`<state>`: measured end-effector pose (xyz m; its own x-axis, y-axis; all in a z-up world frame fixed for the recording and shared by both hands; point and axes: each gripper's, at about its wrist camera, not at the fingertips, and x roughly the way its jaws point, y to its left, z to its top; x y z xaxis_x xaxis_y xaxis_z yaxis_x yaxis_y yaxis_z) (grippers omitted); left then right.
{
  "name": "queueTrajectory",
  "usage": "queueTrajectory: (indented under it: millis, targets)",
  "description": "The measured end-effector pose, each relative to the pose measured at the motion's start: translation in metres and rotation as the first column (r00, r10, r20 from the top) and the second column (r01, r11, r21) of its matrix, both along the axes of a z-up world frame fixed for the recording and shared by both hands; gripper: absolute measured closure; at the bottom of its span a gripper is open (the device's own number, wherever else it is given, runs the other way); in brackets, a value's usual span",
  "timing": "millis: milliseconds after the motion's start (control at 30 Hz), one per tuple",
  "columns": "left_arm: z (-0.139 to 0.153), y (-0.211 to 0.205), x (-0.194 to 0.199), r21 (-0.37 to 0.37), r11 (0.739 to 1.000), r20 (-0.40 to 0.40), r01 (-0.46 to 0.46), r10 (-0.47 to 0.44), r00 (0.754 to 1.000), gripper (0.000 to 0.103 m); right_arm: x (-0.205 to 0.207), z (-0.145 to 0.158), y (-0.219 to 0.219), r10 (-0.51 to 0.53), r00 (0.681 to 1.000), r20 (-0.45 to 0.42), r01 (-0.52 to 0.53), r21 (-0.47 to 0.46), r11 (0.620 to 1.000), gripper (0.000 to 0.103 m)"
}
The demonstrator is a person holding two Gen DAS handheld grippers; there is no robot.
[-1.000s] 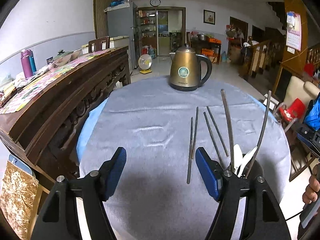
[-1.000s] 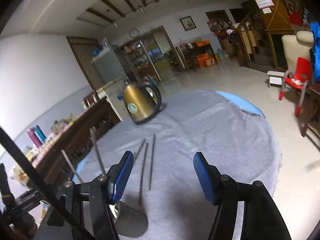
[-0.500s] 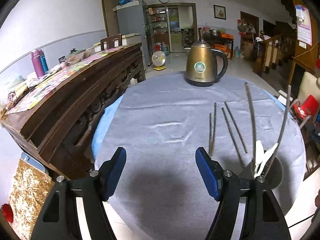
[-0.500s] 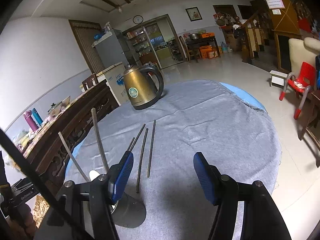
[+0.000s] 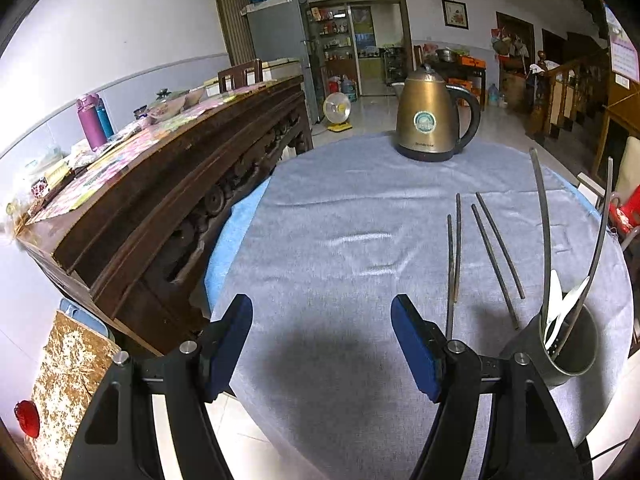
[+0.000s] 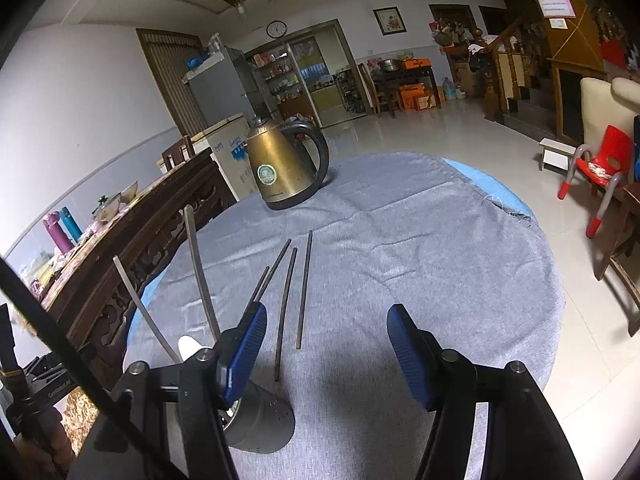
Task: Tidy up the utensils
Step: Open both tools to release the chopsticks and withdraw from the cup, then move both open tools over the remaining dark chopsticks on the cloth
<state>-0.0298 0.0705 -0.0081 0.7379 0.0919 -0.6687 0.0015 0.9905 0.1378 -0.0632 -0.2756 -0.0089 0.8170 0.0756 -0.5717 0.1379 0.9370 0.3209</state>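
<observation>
So the round surface (image 5: 360,208) is draped in a grey-blue cloth with a soft, slightly wrinkled weave, and a lighter blue layer peeks out along its edge. Four thin dark metal chopsticks (image 5: 486,240) (image 6: 298,292) lie flat on it in two loose pairs, straight and matte, pointing roughly toward the brass-coloured electric kettle (image 5: 430,120) (image 6: 280,172) with a black handle at the far side. Just beside their near ends stands the cylindrical grey metal utensil holder (image 5: 560,348) (image 6: 260,420), smooth-walled with little perforations. It already has two long slim metal handles (image 5: 544,232) (image 6: 198,268) leaning out of it, plus something white and flat, maybe plastic, can't tell exactly what.

Left gripper (image 5: 322,344) is spread wide with nothing between its blue ribbed pads (image 5: 412,344), hovering over bare cloth left of the chopsticks. Right gripper (image 6: 324,356) is also wide and empty, its left pad sitting right above the holder. Carved dark wooden sideboard (image 5: 168,184) runs along the left.
</observation>
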Motion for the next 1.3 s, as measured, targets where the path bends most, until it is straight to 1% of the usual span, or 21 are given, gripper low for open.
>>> queueTrajectory:
  millis: [367, 667, 1300]
  targets:
    - [-0.020, -0.004, 0.011, -0.001, 1.000, -0.054, 0.013, -0.013, 0.998, 0.031, 0.005, -0.017, -0.004, -0.008, 0.999, -0.050, 0.009, 0.022, 1.000, 0.037]
    - [-0.031, -0.008, 0.024, -0.002, 1.000, -0.084, 0.017, -0.017, 0.996, 0.031, 0.016, -0.029, -0.007, -0.017, 0.996, -0.088, 0.019, 0.023, 1.000, 0.037]
    - [-0.047, -0.016, 0.070, 0.003, 1.000, -0.133, 0.028, -0.027, 0.991, 0.031, 0.057, -0.052, -0.017, -0.029, 0.982, -0.188, 0.035, 0.028, 0.999, 0.037]
